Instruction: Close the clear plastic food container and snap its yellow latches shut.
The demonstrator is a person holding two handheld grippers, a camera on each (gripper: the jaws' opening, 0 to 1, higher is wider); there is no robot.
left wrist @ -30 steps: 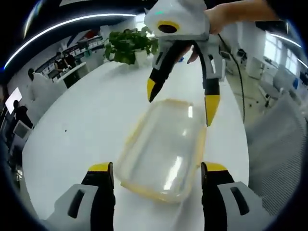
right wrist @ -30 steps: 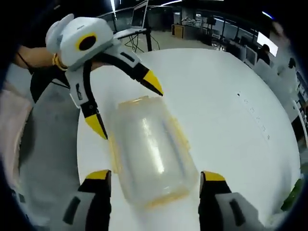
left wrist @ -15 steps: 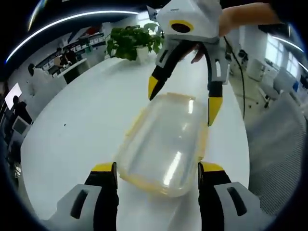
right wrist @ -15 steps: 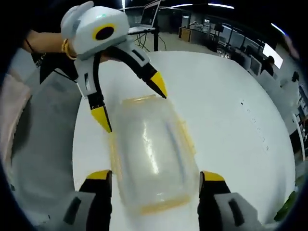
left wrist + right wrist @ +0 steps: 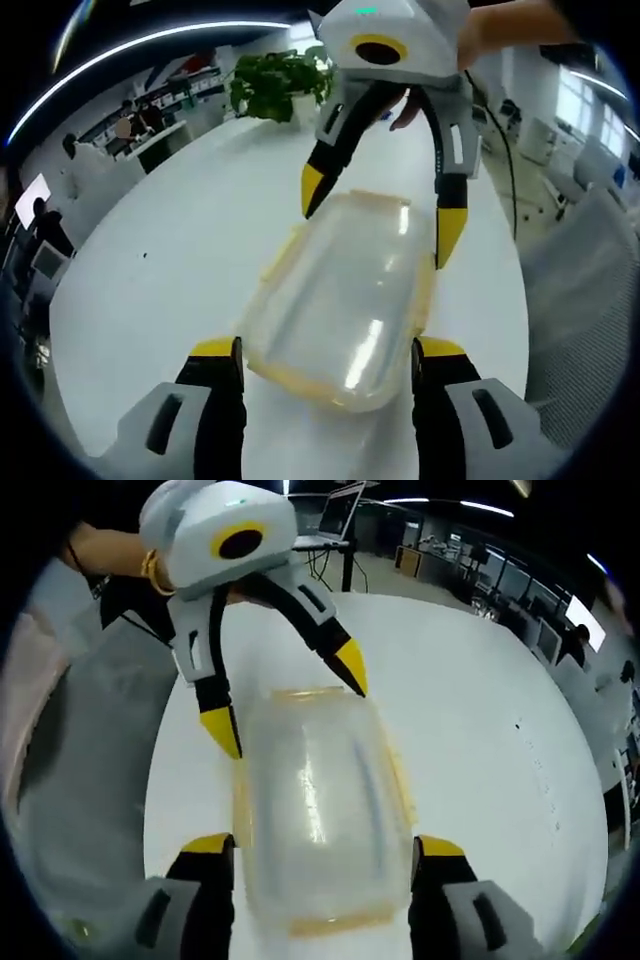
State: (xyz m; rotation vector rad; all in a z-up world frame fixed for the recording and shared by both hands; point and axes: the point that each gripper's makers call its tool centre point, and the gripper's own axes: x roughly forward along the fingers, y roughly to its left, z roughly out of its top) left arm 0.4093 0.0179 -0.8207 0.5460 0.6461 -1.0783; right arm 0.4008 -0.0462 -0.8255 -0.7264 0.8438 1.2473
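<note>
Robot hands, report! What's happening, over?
Left gripper and right gripper open, one at each end of the container. Lid on. Nothing in the way.

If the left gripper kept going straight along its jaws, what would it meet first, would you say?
Most likely the clear container, whose near end already lies between the left gripper's open jaws. Beyond it stands the right gripper, though depth is uncertain.
</note>
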